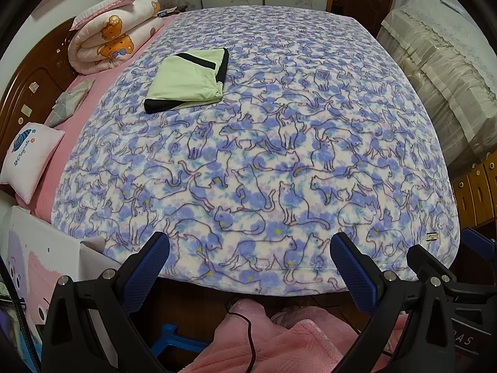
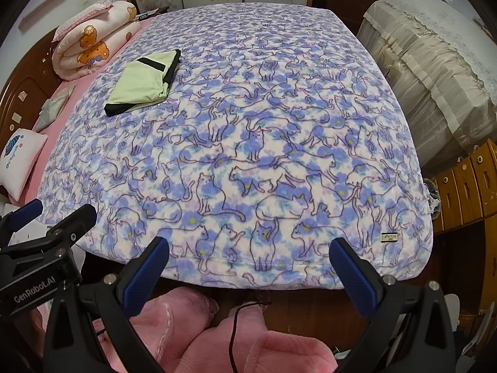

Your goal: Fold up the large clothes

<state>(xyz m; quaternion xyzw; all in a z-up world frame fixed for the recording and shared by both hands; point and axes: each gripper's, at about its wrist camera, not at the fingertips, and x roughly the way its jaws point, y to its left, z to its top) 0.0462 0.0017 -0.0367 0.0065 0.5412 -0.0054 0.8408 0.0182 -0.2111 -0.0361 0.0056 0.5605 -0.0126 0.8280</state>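
in the upper left of the frame, the folded green garment (image 1: 186,82) lies on the cat-print blanket (image 1: 279,155); left gripper (image 1: 250,248) and right gripper (image 2: 248,251) hover wide apart, holding nothing.

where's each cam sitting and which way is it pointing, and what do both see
Left wrist: on the left gripper, at the bed's near edge, facing across the cat-print blanket; its open blue-padded fingers and the right gripper show.
Right wrist: on the right gripper, same heading; open fingers, left gripper show.
Shared: blanket, folded green garment, rolled quilt.
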